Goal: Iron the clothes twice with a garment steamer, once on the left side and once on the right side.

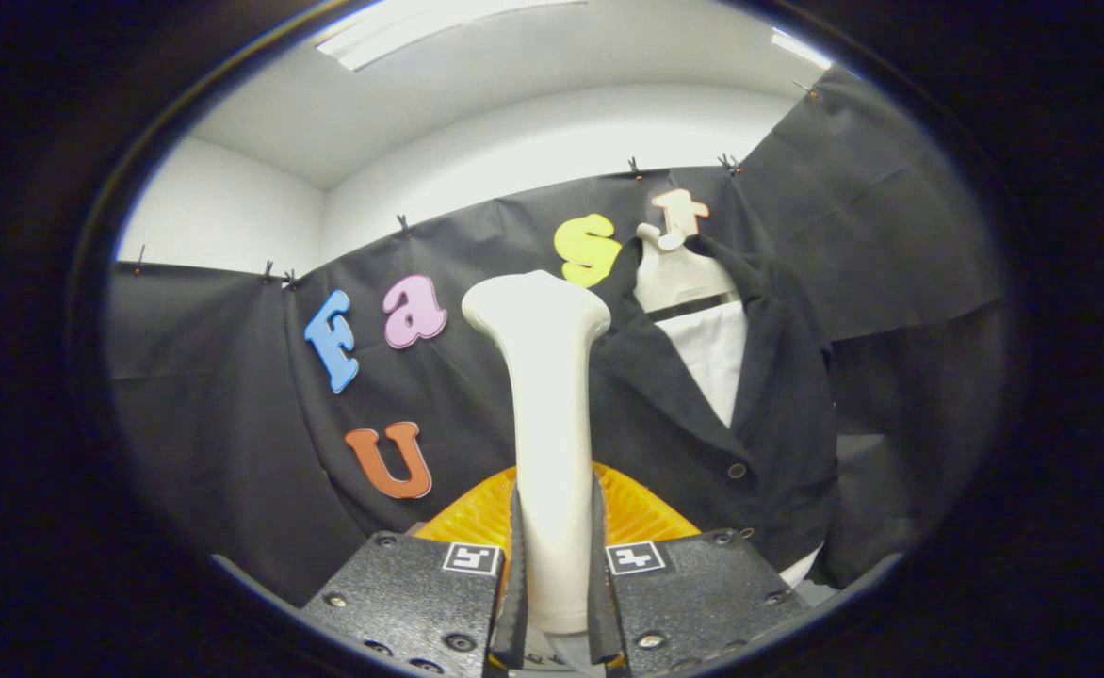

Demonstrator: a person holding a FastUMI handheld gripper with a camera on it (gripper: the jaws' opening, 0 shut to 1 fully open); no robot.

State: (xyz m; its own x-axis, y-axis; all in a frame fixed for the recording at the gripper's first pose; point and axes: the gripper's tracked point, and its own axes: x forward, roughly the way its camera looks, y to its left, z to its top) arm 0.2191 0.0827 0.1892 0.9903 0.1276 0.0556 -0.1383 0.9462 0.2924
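My gripper (pixel 553 546) is shut on the white handle of the garment steamer (pixel 548 395), which stands upright between both fingers and widens to a rounded head at the top. A black jacket (pixel 703 414) over a white shirt hangs on a white hanger form (pixel 679 278) against the booth wall, beyond the fingers and to the right of the steamer. The steamer head is level with the jacket's left collar; whether it touches the cloth cannot be told.
An orange ribbed, dome-shaped object (pixel 641 513) sits low behind the steamer handle, just beyond the fingers. Black cloth walls (pixel 232 377) close the booth to the left and right. A white ceiling with a light panel (pixel 401 24) is overhead.
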